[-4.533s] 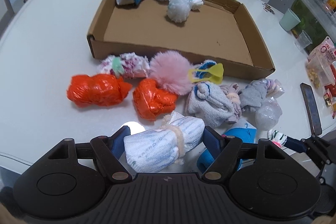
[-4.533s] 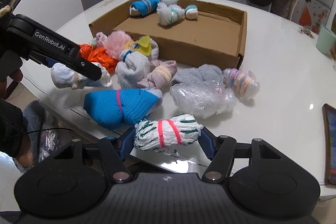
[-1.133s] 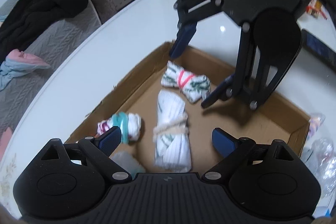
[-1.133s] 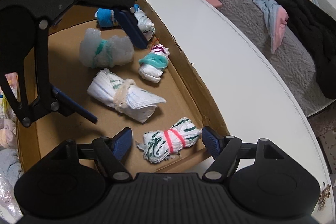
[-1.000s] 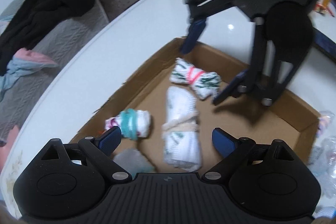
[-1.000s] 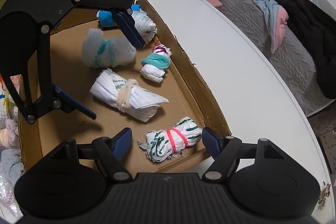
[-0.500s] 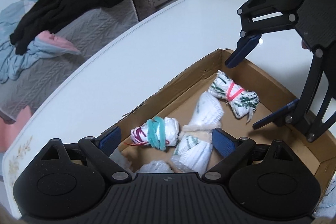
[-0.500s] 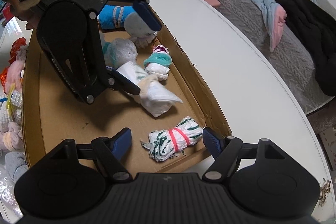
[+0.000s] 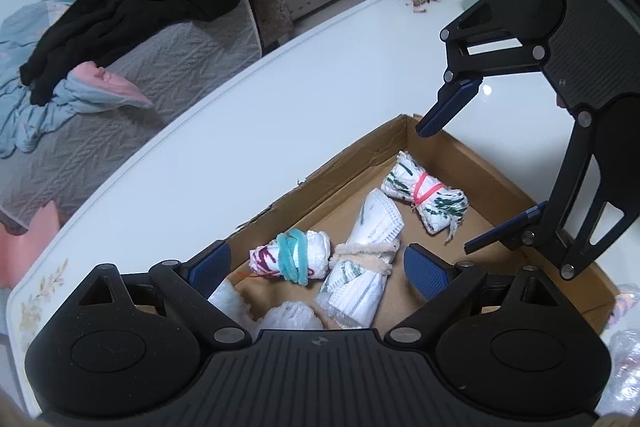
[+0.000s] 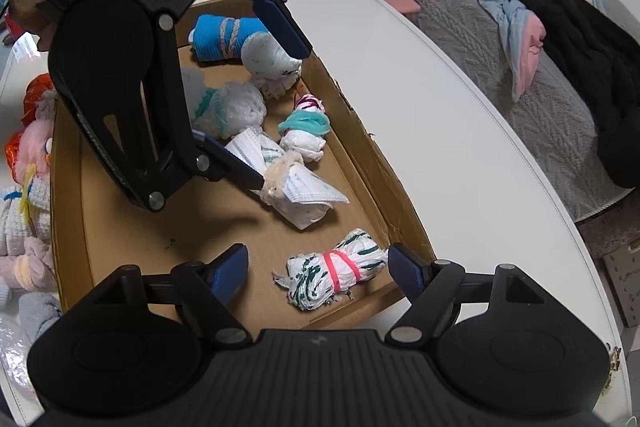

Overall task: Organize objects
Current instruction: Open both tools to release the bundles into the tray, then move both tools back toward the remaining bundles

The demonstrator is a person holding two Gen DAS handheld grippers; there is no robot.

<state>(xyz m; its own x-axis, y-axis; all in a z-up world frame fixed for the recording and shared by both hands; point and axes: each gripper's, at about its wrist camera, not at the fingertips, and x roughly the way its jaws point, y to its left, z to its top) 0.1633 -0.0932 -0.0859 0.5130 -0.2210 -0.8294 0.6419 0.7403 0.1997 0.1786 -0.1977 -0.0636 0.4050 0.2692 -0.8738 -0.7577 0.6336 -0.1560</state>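
Fingers of the right gripper (image 10: 318, 263) stand apart and are opening; the bundle with green marks and a pink band (image 10: 334, 275) lies between them on the floor of the cardboard tray (image 10: 120, 227), and the pads do not press it. It rests in the tray corner, close to the right fingertip. Fingers of the left gripper (image 9: 318, 263) are wide apart and hold nothing. Between and just below them lie the white bundle tied with a beige cord (image 9: 362, 267) and, nearer the left finger, the small bundle with a teal band (image 9: 292, 257). Beyond the left gripper's fingers in the right wrist view lies a blue roll (image 10: 218, 37). The tray sits on a white table (image 9: 240, 131).
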